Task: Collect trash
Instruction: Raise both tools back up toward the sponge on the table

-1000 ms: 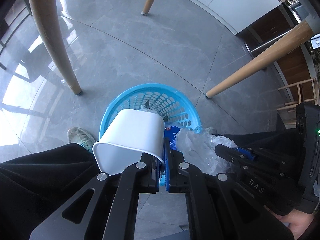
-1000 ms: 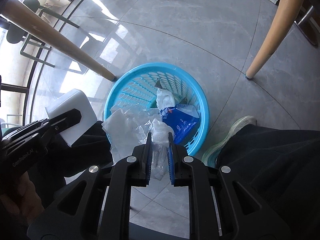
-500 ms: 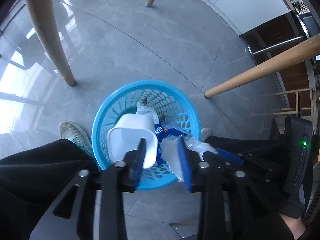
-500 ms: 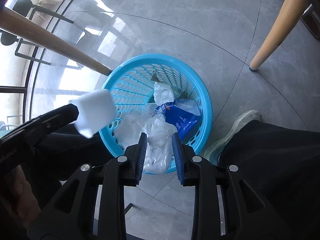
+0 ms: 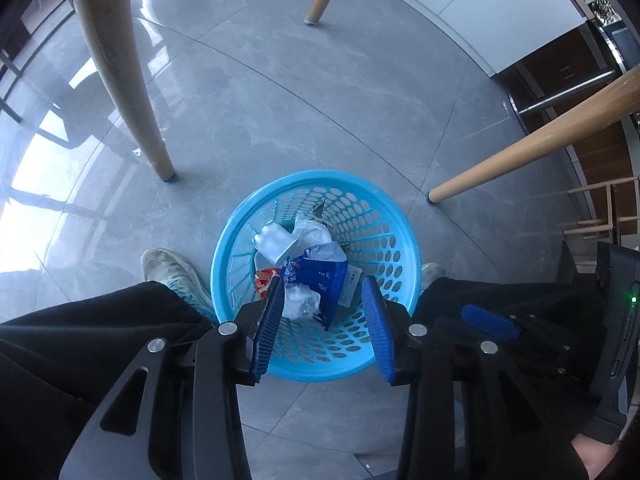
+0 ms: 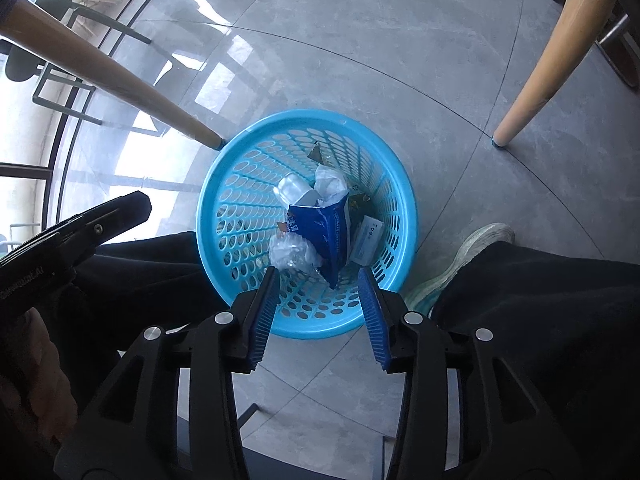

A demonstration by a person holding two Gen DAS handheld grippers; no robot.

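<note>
A round blue perforated basket (image 5: 384, 216) (image 6: 240, 184) stands on the grey floor between a person's feet. Inside lie a white plastic cup (image 5: 272, 242) (image 6: 292, 190), a blue snack bag (image 5: 320, 278) (image 6: 320, 228), a crumpled clear plastic bag (image 5: 300, 302) (image 6: 290, 254), a white wrapper (image 5: 314, 230) and a small white card (image 6: 366, 238). My left gripper (image 5: 322, 332) hangs open above the basket's near rim with nothing between its fingers. My right gripper (image 6: 318, 316) is beside it, its jaws still opening, also with nothing between them.
Wooden table legs (image 5: 120, 68) (image 5: 532, 152) (image 6: 548, 56) (image 6: 100, 76) stand around the basket. The person's black trouser legs (image 5: 80, 344) (image 6: 540, 312) and pale shoes (image 5: 172, 272) (image 6: 472, 252) flank it. A glass wall (image 6: 60, 100) is at the left.
The left gripper opened and dropped the white cup into the basket. The right gripper opened and released the clear plastic bag, which now lies in the basket.
</note>
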